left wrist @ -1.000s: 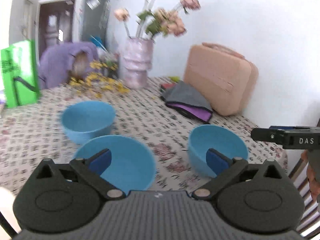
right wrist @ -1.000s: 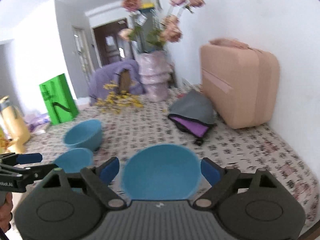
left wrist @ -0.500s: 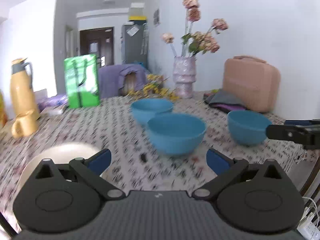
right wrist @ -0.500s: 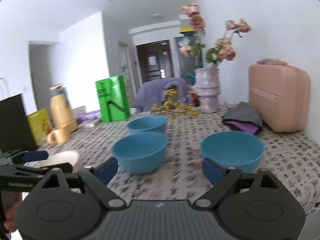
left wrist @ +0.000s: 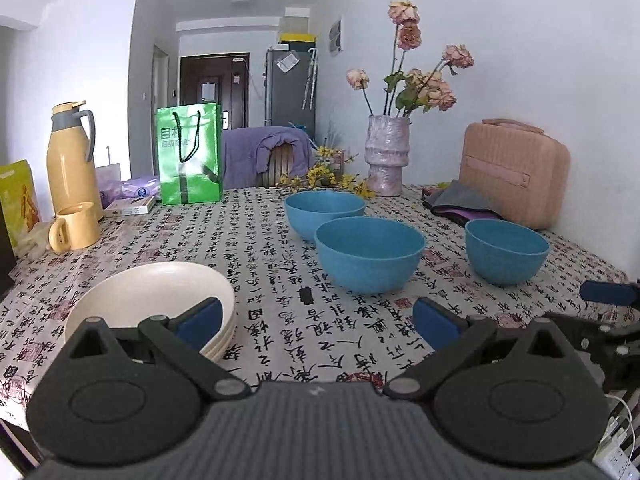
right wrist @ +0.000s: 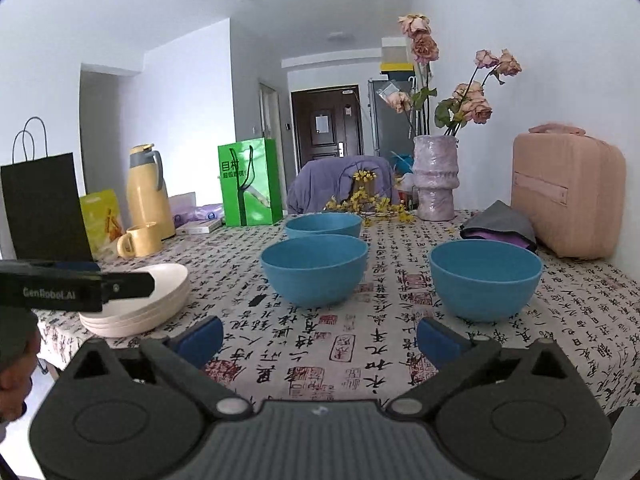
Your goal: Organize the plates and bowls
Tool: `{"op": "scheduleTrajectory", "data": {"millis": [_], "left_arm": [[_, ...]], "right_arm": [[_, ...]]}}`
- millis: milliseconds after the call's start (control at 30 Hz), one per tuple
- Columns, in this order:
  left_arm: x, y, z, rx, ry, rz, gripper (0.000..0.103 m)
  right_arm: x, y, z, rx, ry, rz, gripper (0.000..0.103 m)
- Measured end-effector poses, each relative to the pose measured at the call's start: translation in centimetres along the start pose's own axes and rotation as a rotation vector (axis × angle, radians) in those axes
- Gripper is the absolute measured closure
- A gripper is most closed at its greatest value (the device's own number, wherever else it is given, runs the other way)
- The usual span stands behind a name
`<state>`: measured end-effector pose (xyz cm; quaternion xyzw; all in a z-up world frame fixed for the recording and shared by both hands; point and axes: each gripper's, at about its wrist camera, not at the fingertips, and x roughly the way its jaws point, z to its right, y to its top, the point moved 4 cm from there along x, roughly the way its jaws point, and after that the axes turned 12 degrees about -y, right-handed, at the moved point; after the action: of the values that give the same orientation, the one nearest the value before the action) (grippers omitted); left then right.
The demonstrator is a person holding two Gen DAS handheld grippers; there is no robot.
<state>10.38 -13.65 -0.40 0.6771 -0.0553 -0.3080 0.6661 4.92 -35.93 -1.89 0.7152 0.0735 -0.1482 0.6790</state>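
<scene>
Three blue bowls stand apart on the patterned tablecloth: a far one (left wrist: 325,209) (right wrist: 323,225), a middle one (left wrist: 369,253) (right wrist: 314,270) and a right one (left wrist: 506,249) (right wrist: 485,276). A stack of cream plates (left wrist: 156,304) (right wrist: 148,302) sits near the front left edge. My left gripper (left wrist: 316,322) hovers open above the front of the table, its left pad in front of the plates. My right gripper (right wrist: 320,338) is open and still widening, nothing between its pads, low before the middle and right bowls.
A yellow thermos (left wrist: 72,160) and mug (left wrist: 74,228), a green bag (left wrist: 189,154), a black bag (right wrist: 42,204), a vase of dried roses (left wrist: 387,156), a pink case (left wrist: 514,178) and folded cloth (left wrist: 464,202) line the table's back and sides. A chair (left wrist: 276,156) stands beyond.
Both grippers have pulled back from over the bowls and dropped lower, so the whole table and the plate stack have come into view. The right gripper's jaws have widened slightly.
</scene>
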Motion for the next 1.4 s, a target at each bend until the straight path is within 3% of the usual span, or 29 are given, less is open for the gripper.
{"op": "scheduleTrajectory", "data": {"millis": [600,767,1000,1200,1400], "left_arm": [[0.3,-0.1,0.1,0.012,-0.005,-0.009,0.000],[1.3,1.2,-0.7,0.015,-0.006,0.000,0.000],[4.5,3.2,-2.8,-0.025,0.007,-0.027,0.000],[9.3,4.3,-5.1,-0.139,-0.037,-0.130,0.000],[13.4,6.4,-6.1,-0.169,-0.067,-0.152,0.000]], "right_arm": [[0.2,-0.2,0.4,0.001,-0.009,-0.004,0.000],[1.4,1.1,-0.2,-0.027,-0.011,0.024,0.000],[5.0,2.8,-0.1,-0.017,-0.022,0.000,0.000],[9.4,5.1,0.8,0.002,-0.028,-0.043,0.003],[14.4,7.9,1.0,-0.016,-0.032,-0.063,0.008]]}}
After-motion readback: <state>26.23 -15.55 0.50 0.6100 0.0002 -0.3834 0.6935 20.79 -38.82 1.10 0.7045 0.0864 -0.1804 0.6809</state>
